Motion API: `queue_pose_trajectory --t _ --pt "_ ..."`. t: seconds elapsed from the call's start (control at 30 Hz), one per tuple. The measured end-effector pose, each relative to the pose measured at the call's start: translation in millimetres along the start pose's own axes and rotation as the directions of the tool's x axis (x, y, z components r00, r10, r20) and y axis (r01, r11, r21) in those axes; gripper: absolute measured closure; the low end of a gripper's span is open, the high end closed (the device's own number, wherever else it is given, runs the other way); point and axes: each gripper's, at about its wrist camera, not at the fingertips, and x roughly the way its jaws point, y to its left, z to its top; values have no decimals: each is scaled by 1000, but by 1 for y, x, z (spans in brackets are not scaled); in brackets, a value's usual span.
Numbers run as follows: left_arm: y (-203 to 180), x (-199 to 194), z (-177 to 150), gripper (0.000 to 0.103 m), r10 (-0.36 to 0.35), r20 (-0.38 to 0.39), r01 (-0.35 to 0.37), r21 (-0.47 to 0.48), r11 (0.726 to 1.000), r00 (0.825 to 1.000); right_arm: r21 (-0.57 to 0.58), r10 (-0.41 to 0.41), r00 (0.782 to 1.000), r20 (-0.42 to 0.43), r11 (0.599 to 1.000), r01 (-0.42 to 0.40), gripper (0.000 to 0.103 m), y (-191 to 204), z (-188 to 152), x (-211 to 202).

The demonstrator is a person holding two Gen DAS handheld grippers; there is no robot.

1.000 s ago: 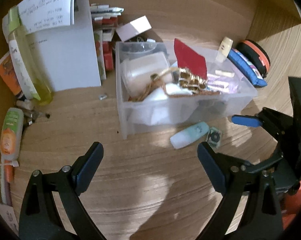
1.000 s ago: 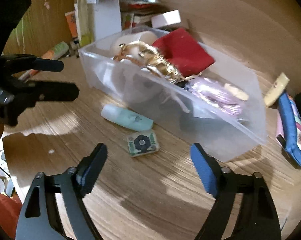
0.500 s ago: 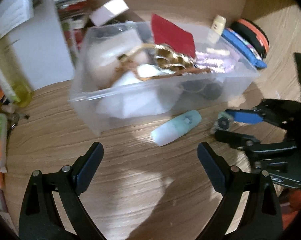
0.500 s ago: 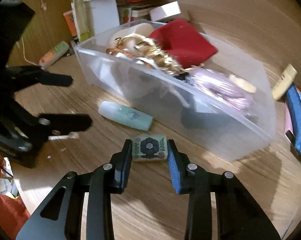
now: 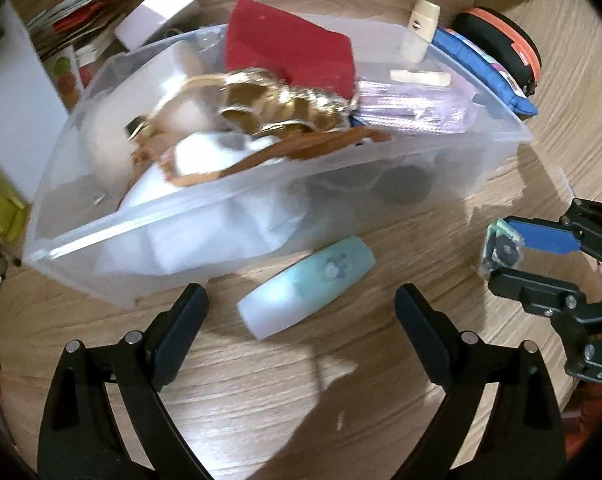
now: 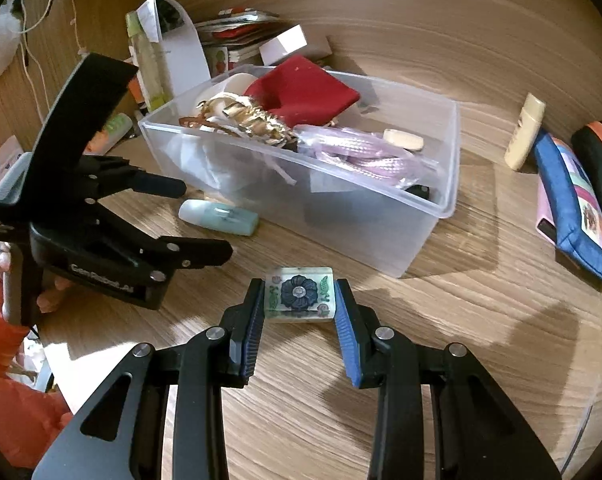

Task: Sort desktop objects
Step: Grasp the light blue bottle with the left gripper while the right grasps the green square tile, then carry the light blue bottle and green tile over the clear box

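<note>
Right tongs gripping one tile (flower-printed), left tongs open — one tube between.

Mint tube — red pouch

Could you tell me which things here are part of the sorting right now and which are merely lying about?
In play:
- flower tile, clamped in right claw
- mint tube, before open left claw
- clear bin

Lying about:
- blue pouch
- cream bottle

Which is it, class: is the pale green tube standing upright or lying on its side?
Lying on its side. The pale green tube rests flat along the wooden desk, just outside the clear plastic bin's front wall.
</note>
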Motion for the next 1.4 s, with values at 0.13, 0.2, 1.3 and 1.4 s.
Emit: queue_pose_trajectory --t 0.13,0.2,1.3,1.4 --pt "-7 3 1 8 -5 -15 5 22 1000 1000 7 9 1000 10 1000 -9 72 -3 -3 -2" --pt "-10 0 -1 15 -26 -19 26 36 999 999 9 11 1000 13 1000 -11 72 -3 -1 -1" --pt "-34 -54 -21 79 -77 143 60 118 991 987 29 -11 997 78 1000 8 72 2 19 -21" --pt "-26 -74 -17 79 -132 185 116 95 989 974 31 -20 994 103 999 17 72 3 26 -28"
